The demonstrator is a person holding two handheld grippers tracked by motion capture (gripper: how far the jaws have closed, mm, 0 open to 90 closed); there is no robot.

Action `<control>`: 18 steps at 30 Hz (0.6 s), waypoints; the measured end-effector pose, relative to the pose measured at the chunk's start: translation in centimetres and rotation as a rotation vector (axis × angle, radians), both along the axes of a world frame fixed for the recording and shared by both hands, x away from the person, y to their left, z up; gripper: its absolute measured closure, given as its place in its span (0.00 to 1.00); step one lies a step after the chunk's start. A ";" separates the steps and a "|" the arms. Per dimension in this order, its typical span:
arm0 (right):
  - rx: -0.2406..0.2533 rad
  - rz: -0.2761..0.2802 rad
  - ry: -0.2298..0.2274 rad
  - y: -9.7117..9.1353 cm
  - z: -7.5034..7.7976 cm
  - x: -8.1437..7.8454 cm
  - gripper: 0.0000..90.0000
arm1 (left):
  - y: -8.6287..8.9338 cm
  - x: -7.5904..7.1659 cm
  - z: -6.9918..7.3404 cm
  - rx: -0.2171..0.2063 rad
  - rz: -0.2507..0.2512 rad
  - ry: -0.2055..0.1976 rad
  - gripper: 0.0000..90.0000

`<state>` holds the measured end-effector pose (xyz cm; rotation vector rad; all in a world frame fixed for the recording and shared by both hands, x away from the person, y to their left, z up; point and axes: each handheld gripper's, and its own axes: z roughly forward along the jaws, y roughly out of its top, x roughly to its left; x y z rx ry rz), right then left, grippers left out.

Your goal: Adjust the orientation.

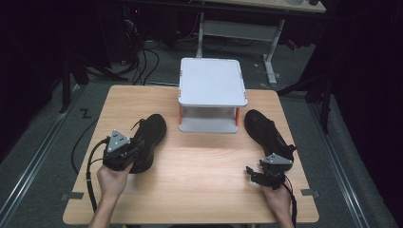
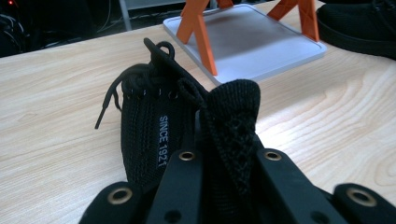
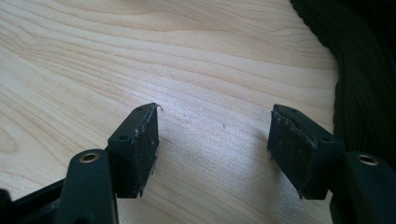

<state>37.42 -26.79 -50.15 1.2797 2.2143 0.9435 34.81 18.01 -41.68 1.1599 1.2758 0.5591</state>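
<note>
High view: left gripper point(image 1: 124, 154) sits on the heel of the left shoe point(image 1: 151, 135), whose long axis runs away toward the white rack point(image 1: 212, 80). Right gripper point(image 1: 263, 175) is just beside the right shoe point(image 1: 266, 130), heel nearest.

Left gripper view: jaws pinch the heel collar point(image 2: 233, 121), toe pointing away.

Right gripper view: jaws spread wide over bare table point(image 3: 140, 56), holding nothing; shoe lies to the right.

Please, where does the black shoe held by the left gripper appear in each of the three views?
High view: left shoe, left of centre, heel end under the left gripper.
Left gripper view: centre, heel fabric pinched between the jaws.
Right gripper view: not in it.
Shared landmark: the wooden table.
</note>
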 end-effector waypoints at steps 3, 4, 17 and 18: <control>-0.001 0.001 -0.001 0.0 0.0 0.0 0.37 | -0.3 -0.7 0.3 0.000 -0.018 -0.013 0.95; 0.000 0.000 0.000 0.0 0.0 0.0 0.37 | -0.5 -0.9 0.4 -0.004 -0.022 -0.018 0.95; 0.000 0.001 0.000 0.0 0.0 0.0 0.37 | -3.1 -3.6 1.5 -0.002 -0.116 -0.052 0.95; 0.000 0.002 0.000 0.0 0.0 0.0 0.37 | -3.3 -3.7 1.6 -0.008 -0.121 -0.055 0.95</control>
